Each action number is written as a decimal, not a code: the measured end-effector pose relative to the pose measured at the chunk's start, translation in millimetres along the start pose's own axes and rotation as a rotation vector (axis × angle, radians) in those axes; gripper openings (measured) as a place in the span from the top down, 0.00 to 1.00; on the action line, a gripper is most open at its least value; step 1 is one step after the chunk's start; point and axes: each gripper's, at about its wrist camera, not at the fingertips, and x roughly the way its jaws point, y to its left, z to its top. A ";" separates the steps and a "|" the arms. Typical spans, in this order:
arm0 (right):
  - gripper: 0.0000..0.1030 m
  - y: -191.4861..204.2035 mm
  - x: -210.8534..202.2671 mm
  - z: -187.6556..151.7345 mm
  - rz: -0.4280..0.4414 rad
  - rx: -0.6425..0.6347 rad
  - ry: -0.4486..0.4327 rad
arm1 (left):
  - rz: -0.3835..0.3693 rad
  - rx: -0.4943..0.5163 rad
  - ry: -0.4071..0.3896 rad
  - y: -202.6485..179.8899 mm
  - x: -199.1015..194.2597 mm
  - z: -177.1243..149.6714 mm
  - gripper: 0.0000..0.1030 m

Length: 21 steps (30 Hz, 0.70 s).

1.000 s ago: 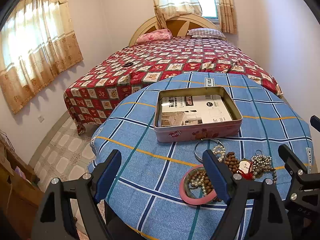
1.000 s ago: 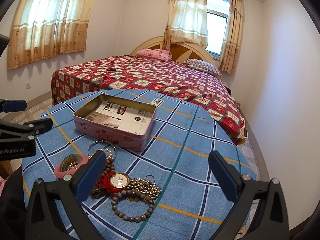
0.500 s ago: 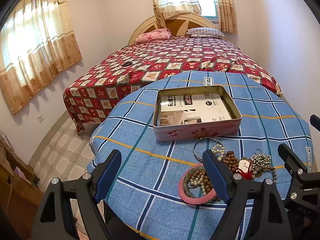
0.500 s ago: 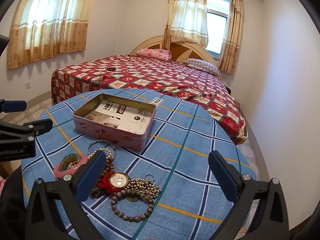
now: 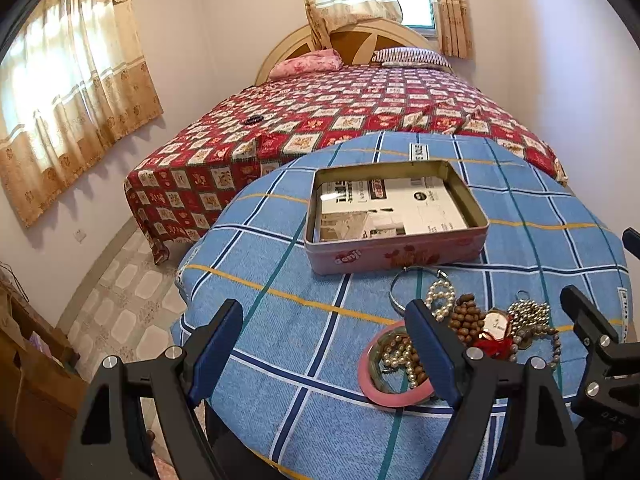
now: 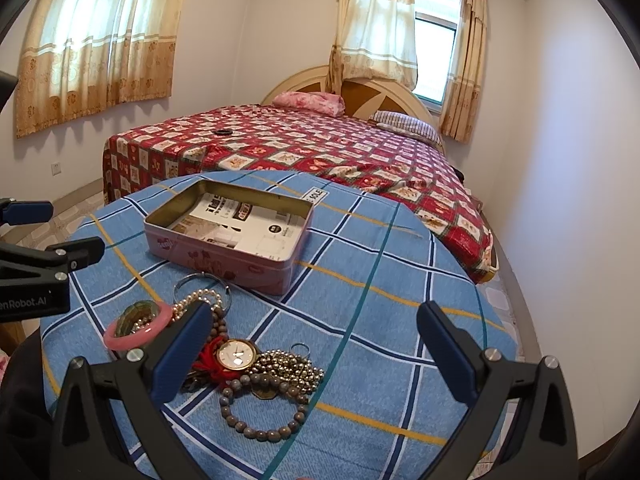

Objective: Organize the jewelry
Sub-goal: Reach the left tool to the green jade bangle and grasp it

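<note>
The left hand-held gripper hovers above the near edge of the desk, jaws spread wide and holding nothing. The right hand-held gripper hovers alongside, jaws likewise spread and empty.

The jewelry lies in a loose cluster on the blue plaid cloth, just beyond the fingertips. The pink bangle sits at the left end of the cluster with a pearl strand draped across it. A gold watch rests on a red tassel, touching a pile of silver beads. A grey bead bracelet lies nearest the right hand-held gripper. A thin metal ring lies just beside the tin.

The open pink tin stands past the cluster, containing printed paper. A bed stands beyond the desk.
</note>
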 end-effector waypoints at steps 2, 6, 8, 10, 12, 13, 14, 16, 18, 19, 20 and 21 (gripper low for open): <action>0.00 -0.2 3.3 -1.9 -0.001 0.000 0.009 | -0.009 -0.001 0.019 1.0 6.8 0.1 0.19; 0.00 -1.3 11.4 -8.0 -0.005 -0.006 0.033 | -0.034 0.003 0.060 1.2 22.6 -7.2 0.19; 0.01 -3.5 16.3 -12.0 -0.007 -0.007 0.049 | -0.035 0.010 0.071 1.1 29.3 -12.4 0.19; 0.05 -6.3 20.4 -15.6 -0.007 -0.003 0.064 | -0.031 0.015 0.080 1.3 33.6 -16.3 0.19; 0.07 -8.4 24.2 -19.2 0.002 0.002 0.078 | -0.034 0.020 0.091 1.4 37.7 -20.2 0.19; 0.07 -9.0 25.5 -19.9 0.005 0.003 0.082 | -0.041 0.021 0.097 1.0 39.8 -23.0 0.21; 0.08 -9.7 27.2 -21.7 0.012 0.005 0.089 | -0.046 0.024 0.101 0.1 41.1 -23.4 0.23; 0.08 -9.3 30.2 -23.5 0.020 0.005 0.099 | -0.055 0.037 0.119 -3.2 46.0 -26.3 0.34; 0.08 -8.4 32.2 -25.4 0.023 0.004 0.106 | -0.060 0.036 0.143 -3.3 52.3 -29.2 0.38; 0.08 -8.3 32.6 -26.0 0.025 0.003 0.109 | -0.057 0.034 0.154 -2.7 54.9 -30.6 0.39; 0.08 -7.9 32.5 -26.4 0.026 0.002 0.110 | -0.056 0.031 0.158 -2.5 55.8 -31.4 0.39; 0.08 -7.6 31.8 -26.5 0.024 0.000 0.109 | -0.059 0.029 0.157 -2.4 55.3 -31.5 0.40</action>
